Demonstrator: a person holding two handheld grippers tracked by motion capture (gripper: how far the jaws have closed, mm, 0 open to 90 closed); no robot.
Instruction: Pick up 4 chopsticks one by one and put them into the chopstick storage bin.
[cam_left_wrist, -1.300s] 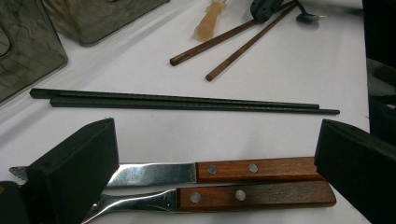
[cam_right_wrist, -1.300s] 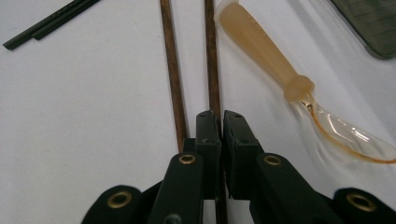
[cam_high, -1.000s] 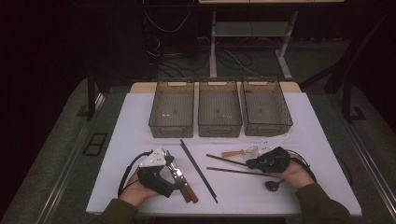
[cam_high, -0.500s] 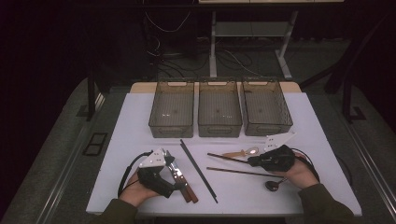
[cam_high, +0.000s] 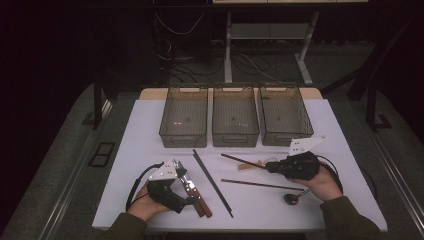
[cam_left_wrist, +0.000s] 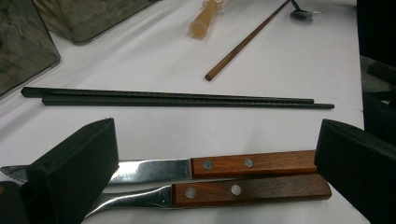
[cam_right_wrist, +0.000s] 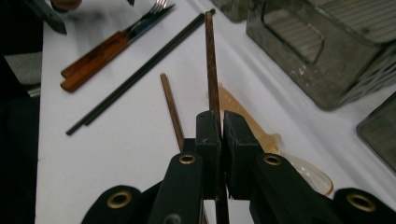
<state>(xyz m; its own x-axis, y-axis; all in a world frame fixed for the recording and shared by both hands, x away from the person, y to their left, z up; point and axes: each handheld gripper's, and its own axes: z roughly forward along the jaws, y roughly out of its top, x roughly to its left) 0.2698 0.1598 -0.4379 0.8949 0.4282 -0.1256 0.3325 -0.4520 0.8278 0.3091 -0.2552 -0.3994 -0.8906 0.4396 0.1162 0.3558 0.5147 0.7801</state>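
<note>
- My right gripper (cam_right_wrist: 220, 122) is clenched on one brown chopstick (cam_right_wrist: 211, 65). Against the high views from a second ago, that stick has come up off the table (cam_high: 150, 130): its far tip now points out toward the middle of the table, and the gripper sits a little higher.
- I read that as the pick being done. What remains is the carry to one of the three bins (cam_high: 234, 116) along the far edge; which bin is meant I cannot tell.
- The held stick is in the right half of the table, between the near edge and the bins. Its partner chopstick (cam_high: 260, 184) lies flat on the table just nearer to me.
- Under the held stick lies a pale plastic spoon (cam_right_wrist: 261, 133). A small dark ladle (cam_high: 292, 198) rests near the right hand, by the near edge.
- My left gripper (cam_left_wrist: 205, 163) has not moved. Its jaws stand wide apart, straddling the wooden handles of a knife (cam_left_wrist: 243, 163) and a fork (cam_left_wrist: 243, 189) and gripping neither.
- A pair of black chopsticks (cam_high: 212, 182) runs diagonally between my two hands.
- The strip between the held stick and the bins is bare, so the lift has free room. The long stick could catch a bin rim unless I raise it well first.
</note>
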